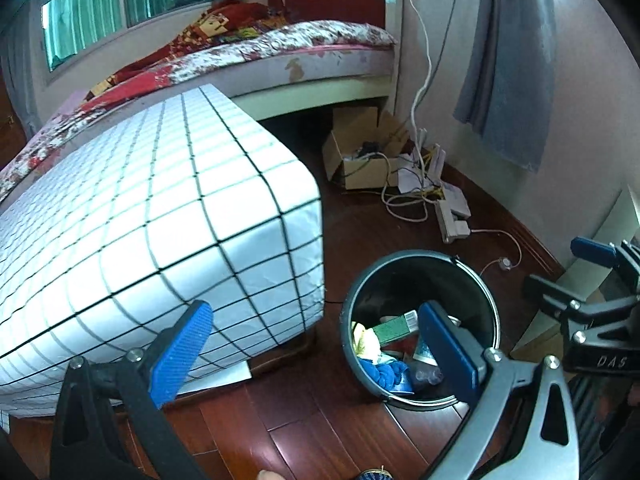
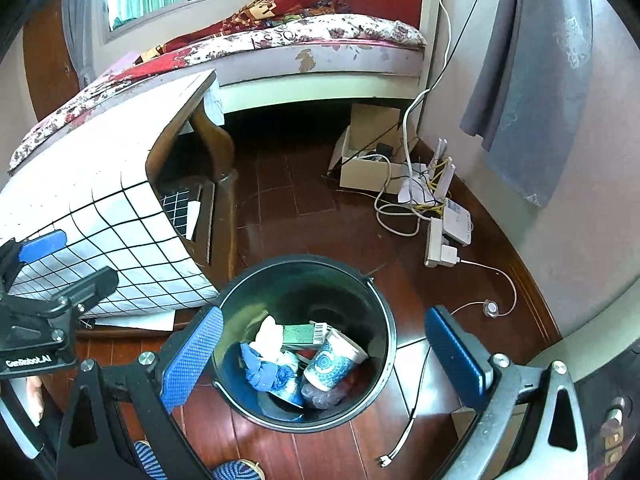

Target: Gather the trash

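Observation:
A black round bin (image 2: 384,312) stands on the dark wooden floor, and it also shows in the left wrist view as the bin (image 1: 490,300). Inside lie a patterned paper cup (image 2: 334,364), a green box (image 2: 302,334), a blue cloth (image 2: 266,372) and white crumpled paper (image 2: 270,338). My right gripper (image 2: 324,356) hangs open above the bin, nothing between its blue pads. My left gripper (image 1: 316,350) is open too, left of the bin, with its right pad over the bin's mouth. Each gripper appears at the edge of the other's view.
A table with a white grid cloth (image 1: 160,220) stands left of the bin. Behind it is a bed (image 2: 320,40). A cardboard box (image 1: 360,160), a router, a power strip (image 2: 440,248) and loose cables (image 2: 404,216) lie by the wall. A cable plug (image 2: 386,460) lies near the bin.

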Demonstrator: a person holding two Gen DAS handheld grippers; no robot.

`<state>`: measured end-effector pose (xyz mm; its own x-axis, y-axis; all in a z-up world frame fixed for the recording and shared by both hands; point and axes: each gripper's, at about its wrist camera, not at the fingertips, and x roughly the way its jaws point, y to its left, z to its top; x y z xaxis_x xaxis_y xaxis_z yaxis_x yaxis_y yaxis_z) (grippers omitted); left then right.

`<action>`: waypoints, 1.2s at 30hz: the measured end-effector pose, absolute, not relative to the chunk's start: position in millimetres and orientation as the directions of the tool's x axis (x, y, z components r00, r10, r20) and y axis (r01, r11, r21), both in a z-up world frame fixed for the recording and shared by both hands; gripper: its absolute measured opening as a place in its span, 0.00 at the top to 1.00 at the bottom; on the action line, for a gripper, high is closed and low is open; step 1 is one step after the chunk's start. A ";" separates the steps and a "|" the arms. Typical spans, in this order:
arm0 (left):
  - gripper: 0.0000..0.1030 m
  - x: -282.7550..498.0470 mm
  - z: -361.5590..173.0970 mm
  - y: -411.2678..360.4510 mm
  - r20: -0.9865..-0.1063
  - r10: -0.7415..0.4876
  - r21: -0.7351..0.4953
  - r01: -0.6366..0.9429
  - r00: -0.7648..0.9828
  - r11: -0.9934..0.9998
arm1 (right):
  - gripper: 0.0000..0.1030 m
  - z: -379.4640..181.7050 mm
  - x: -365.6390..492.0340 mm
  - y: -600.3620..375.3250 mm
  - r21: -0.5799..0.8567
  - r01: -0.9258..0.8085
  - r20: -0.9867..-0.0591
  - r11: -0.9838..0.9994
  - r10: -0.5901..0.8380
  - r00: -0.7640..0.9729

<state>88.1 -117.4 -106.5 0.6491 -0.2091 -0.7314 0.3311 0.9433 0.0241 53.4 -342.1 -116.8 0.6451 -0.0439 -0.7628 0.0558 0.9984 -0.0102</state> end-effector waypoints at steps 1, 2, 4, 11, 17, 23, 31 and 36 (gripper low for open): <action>0.00 86.4 -103.6 -113.9 -0.729 -0.205 0.027 0.327 0.653 0.945 | 0.01 -114.0 51.8 -339.1 -0.005 0.057 -0.763 0.998 -0.040 0.645; 0.00 84.5 -101.4 -111.7 -0.727 -0.196 0.034 0.320 0.658 0.947 | 0.01 -111.4 50.2 -336.1 -0.008 0.060 -0.765 0.998 -0.045 0.642; 0.00 79.5 -96.0 -104.6 -0.721 -0.173 0.052 0.302 0.671 0.952 | 0.01 -105.8 47.0 -331.4 -0.009 0.058 -0.766 0.998 -0.044 0.641; 0.01 61.0 -73.2 -74.2 -0.708 -0.155 0.021 0.241 0.689 0.970 | 0.01 -73.8 32.7 -308.6 0.000 0.061 -0.747 0.998 -0.040 0.663; 0.01 38.6 -45.2 -55.1 -0.675 -0.143 0.006 0.199 0.723 0.980 | 0.01 -44.1 19.6 -280.7 -0.029 0.026 -0.722 0.999 -0.039 0.691; 0.01 14.3 -17.1 -33.2 -0.633 -0.137 -0.029 0.154 0.762 0.988 | 0.01 -3.1 -2.7 -262.7 -0.055 0.025 -0.659 0.998 -0.055 0.750; 0.00 -13.0 8.4 -26.7 -0.563 -0.125 -0.014 0.142 0.817 0.990 | 0.01 29.6 -26.1 -239.6 -0.103 0.020 -0.577 0.994 -0.076 0.813; 0.00 -11.9 9.6 -23.5 -0.568 -0.140 -0.037 0.145 0.811 0.989 | 0.01 30.2 -25.3 -241.2 -0.095 0.027 -0.575 0.995 -0.077 0.814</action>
